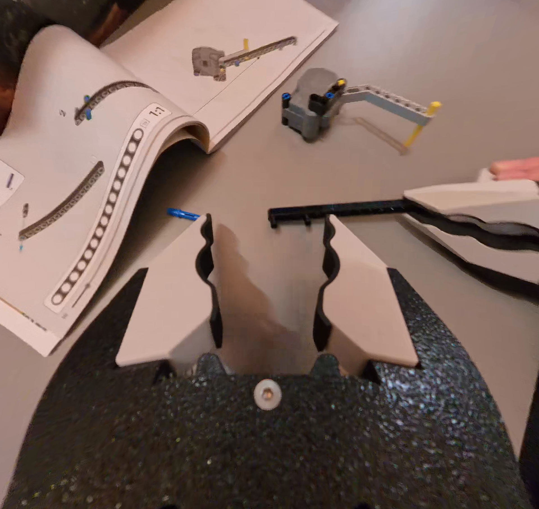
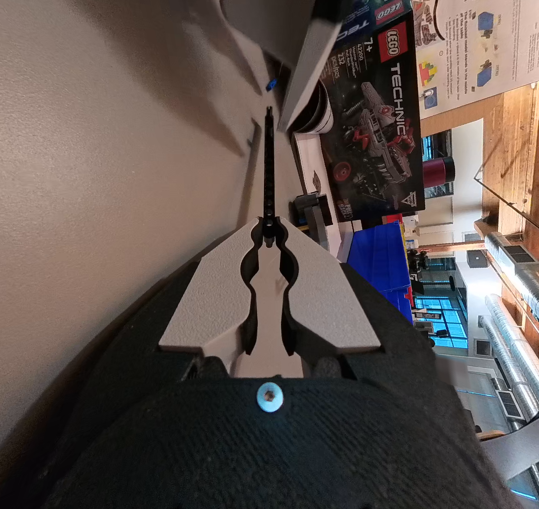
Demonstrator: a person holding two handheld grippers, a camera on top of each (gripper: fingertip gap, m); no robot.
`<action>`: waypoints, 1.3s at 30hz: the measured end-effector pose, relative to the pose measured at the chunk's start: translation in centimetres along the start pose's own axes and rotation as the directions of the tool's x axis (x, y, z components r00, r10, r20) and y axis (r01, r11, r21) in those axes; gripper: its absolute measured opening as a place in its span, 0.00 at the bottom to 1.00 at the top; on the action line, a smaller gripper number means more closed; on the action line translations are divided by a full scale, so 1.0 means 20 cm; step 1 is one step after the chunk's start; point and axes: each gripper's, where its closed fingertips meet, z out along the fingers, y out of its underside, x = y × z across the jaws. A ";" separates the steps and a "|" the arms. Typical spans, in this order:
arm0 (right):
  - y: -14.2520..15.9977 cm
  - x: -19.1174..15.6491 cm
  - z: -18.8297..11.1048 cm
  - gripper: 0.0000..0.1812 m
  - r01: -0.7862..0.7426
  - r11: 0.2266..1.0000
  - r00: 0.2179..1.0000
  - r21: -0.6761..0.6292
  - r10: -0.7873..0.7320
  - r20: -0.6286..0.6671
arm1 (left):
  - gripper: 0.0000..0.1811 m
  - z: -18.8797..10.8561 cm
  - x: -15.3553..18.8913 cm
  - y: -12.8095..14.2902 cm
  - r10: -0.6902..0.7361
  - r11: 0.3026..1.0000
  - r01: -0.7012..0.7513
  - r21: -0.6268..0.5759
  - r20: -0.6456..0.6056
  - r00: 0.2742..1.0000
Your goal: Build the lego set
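Observation:
My left gripper point(image 1: 268, 217) is open and empty above the grey table. A blue pin point(image 1: 182, 213) lies just past its left fingertip. A long black beam point(image 1: 335, 209) is held level just past its right fingertip. My right gripper point(image 2: 269, 220), which also shows in the left wrist view point(image 1: 408, 200), is shut on one end of that black beam point(image 2: 269, 174). A grey motor block with a light grey beam and yellow axle point(image 1: 320, 104) stands farther back on the table. The blue pin also shows in the right wrist view point(image 2: 271, 84).
An open instruction booklet point(image 1: 122, 133) lies at the left, its pages curled up. The set's box point(image 2: 379, 109) stands behind it. A blue bin point(image 2: 379, 261) sits farther back. A person's fingers point(image 1: 516, 168) show on the right gripper.

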 end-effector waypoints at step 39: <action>0.01 0.01 0.02 0.03 0.014 1.000 1.000 -0.025 -0.014 -0.012 | 0.16 -0.19 -0.28 0.12 0.806 0.564 -0.805 -0.185 -0.088 0.585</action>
